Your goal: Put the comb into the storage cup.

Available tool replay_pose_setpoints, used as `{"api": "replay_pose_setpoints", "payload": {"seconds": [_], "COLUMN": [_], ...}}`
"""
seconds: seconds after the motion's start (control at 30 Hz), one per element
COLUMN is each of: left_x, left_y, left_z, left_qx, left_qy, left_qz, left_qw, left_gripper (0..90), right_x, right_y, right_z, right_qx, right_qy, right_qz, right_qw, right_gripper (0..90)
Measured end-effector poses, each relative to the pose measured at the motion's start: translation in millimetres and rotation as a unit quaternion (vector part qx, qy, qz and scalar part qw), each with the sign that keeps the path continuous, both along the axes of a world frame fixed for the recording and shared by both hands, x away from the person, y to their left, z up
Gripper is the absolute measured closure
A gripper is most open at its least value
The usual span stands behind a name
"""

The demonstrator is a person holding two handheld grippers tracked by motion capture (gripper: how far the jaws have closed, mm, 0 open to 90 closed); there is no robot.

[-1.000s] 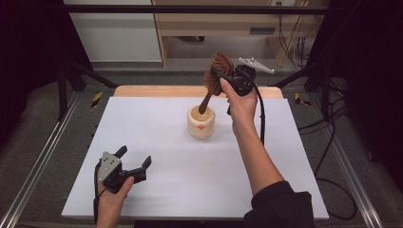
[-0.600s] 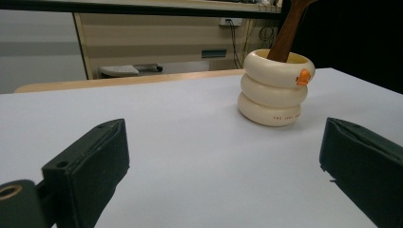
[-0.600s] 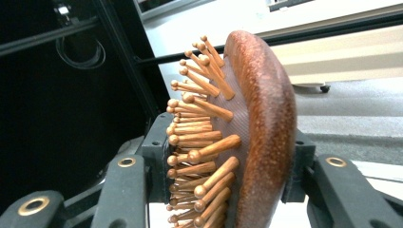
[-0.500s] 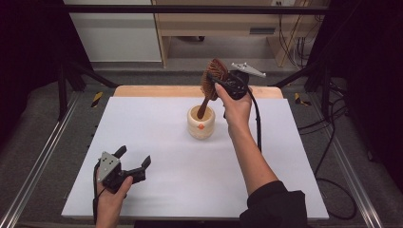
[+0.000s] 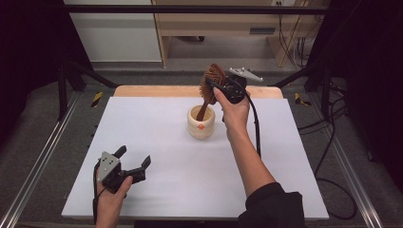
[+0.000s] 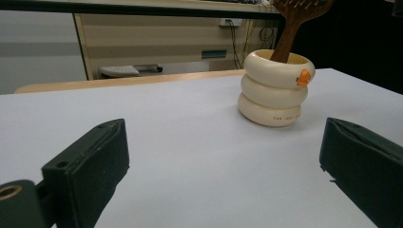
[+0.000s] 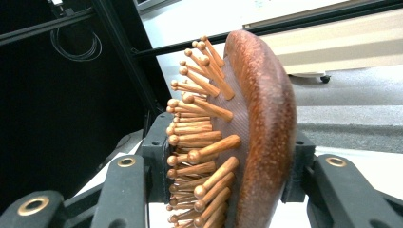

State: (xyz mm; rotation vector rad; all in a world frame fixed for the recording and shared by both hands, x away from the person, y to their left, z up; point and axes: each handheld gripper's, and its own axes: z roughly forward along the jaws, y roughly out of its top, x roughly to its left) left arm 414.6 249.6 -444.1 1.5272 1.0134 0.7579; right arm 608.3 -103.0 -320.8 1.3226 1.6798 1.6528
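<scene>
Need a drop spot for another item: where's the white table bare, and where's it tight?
Bare: the whole stretch of white table between the left hand-held gripper and the cream ringed cup, plus the near right corner. Tight: around the cup, where the right hand-held gripper holds the wooden brush, handle in the cup.

Even overhead light brightens the white worktop (image 5: pixel 157 142); surroundings fall dark, shadows stay soft, close-up hairbrush (image 7: pixel 252 133) pins blur slightly.
</scene>
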Motion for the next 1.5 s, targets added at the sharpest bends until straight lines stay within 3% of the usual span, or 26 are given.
{"api": "replay_pose_setpoints", "payload": {"seconds": [1.5], "left_x": [0.1], "left_y": [0.0], "left_z": [-0.3], "left_qx": [0.002], "left_qy": [0.0], "left_qz": [0.002], "left_qw": [1.0], "left_gripper": [2.0], "right_x": [0.4], "right_y": [14.5], "right_z": [-12.9], "right_qx": [-0.013], "right_qy": [0.005], "right_qz": [0.01], "right_qw": [0.9998], "right_gripper": [49.9]}}
